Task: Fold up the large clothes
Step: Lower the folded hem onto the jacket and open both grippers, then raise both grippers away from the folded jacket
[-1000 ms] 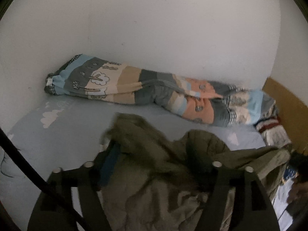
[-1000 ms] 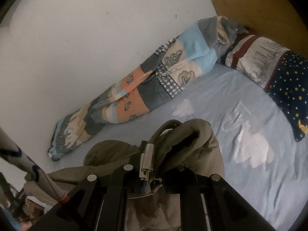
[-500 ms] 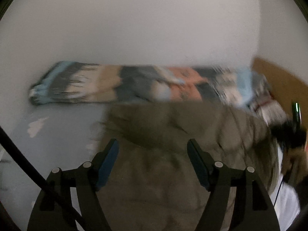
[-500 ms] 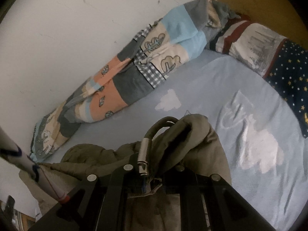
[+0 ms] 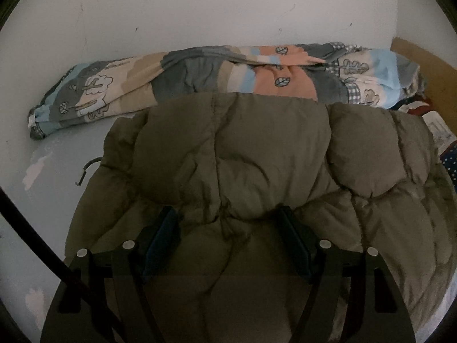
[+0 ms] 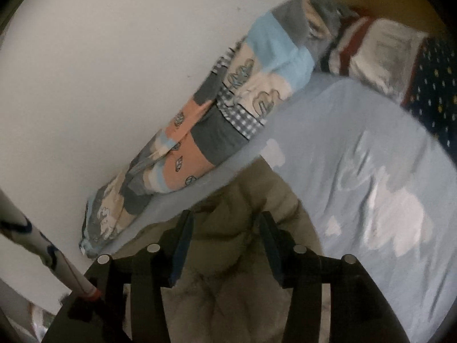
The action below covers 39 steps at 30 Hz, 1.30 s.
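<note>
- Olive padded coat (image 5: 257, 157) lower centre on bed (image 6: 357, 148): soft, bulky, springy; grab hem or sleeve edges.
- Left tool (image 5: 228, 243) released, straddling puffy fabric.
- Right tool (image 6: 225, 245) jaws just opening, coat between, unpinched.

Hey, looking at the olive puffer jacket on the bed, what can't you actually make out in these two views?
- Left wrist view: the olive puffer jacket has its near part covered by the left gripper, and it hides the blue sheet beneath it.
- Right wrist view: motion blur smears the pillows and the patchwork quilt, so prints are unreadable.
- Right wrist view: only part of the jacket shows behind the right gripper, whose jaws have just been opening; its zipper and sleeves cannot be seen.
</note>
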Each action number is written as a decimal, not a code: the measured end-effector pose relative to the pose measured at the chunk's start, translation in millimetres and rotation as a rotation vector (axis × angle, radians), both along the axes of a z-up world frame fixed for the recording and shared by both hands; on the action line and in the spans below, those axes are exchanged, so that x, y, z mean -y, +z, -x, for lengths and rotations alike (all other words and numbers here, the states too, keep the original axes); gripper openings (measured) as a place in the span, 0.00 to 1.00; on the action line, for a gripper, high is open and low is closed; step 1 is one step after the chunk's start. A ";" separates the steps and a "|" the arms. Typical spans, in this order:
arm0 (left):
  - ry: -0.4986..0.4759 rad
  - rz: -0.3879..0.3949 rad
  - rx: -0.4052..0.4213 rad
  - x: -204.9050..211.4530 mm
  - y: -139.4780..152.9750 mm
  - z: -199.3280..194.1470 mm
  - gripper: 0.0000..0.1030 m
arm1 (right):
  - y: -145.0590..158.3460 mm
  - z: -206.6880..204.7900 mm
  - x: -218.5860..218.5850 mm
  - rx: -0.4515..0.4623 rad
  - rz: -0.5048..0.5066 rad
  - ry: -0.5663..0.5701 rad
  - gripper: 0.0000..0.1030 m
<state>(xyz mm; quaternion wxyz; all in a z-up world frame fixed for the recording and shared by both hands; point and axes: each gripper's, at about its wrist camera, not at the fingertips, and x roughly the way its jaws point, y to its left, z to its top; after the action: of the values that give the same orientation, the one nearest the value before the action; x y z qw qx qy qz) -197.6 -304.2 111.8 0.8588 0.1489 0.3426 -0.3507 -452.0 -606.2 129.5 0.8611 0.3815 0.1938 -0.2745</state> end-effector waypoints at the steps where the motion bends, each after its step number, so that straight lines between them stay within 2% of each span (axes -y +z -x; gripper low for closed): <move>1: 0.005 -0.008 0.005 3.1 -3.2 -0.7 0.74 | 1.5 -1.7 -6.1 -0.019 0.028 0.019 0.51; 5: 0.010 -0.038 -0.013 12.9 -12.0 -10.0 0.78 | -11.6 -29.7 -43.1 -0.126 0.147 0.145 0.51; 9: 0.011 -0.053 -0.049 18.5 -20.7 -22.4 0.83 | -44.8 -71.0 -69.2 -0.250 0.218 0.214 0.51; 12: 0.018 -0.051 -0.038 24.2 -25.7 -26.0 0.85 | -85.4 -100.1 -68.9 -0.386 0.251 0.231 0.57; 16: 0.031 -0.056 0.016 33.3 -34.3 -23.4 0.86 | -110.0 -106.6 -53.4 -0.374 0.226 0.206 0.59; 20: 0.047 -0.058 0.031 38.4 -39.3 -25.3 0.86 | -120.8 -114.5 -46.0 -0.380 0.224 0.197 0.60; 25: 0.058 -0.095 -0.008 35.3 -34.1 -25.3 0.86 | -125.2 -118.5 -37.6 -0.373 0.193 0.199 0.60; 28: 0.089 -0.063 -0.063 0.2 -19.2 -8.2 0.86 | -116.2 -112.9 -41.3 -0.401 0.178 0.183 0.60; 29: 0.094 -0.034 -0.060 -15.8 -13.7 2.8 0.86 | -109.2 -103.8 -46.3 -0.394 0.160 0.167 0.61; 32: 0.113 0.008 -0.053 -59.6 -3.3 37.4 0.86 | -83.1 -57.5 -74.7 -0.268 0.138 0.135 0.63; 34: 0.133 -0.012 -0.091 -76.9 -0.5 51.4 0.86 | -73.2 -26.0 -98.0 -0.221 0.136 0.109 0.63; 36: 0.154 -0.031 -0.155 -89.1 5.6 61.1 0.86 | -67.0 1.3 -118.1 -0.197 0.109 0.075 0.63; 39: 0.181 0.011 -0.163 -113.1 16.6 87.7 0.86 | -55.1 18.9 -137.9 -0.179 0.052 0.049 0.63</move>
<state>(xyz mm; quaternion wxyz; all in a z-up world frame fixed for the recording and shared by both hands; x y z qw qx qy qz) -285.3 -191.1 128.5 0.8571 0.0835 0.4211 -0.2848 -470.8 -468.3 74.4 0.8564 0.3282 0.2721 -0.2913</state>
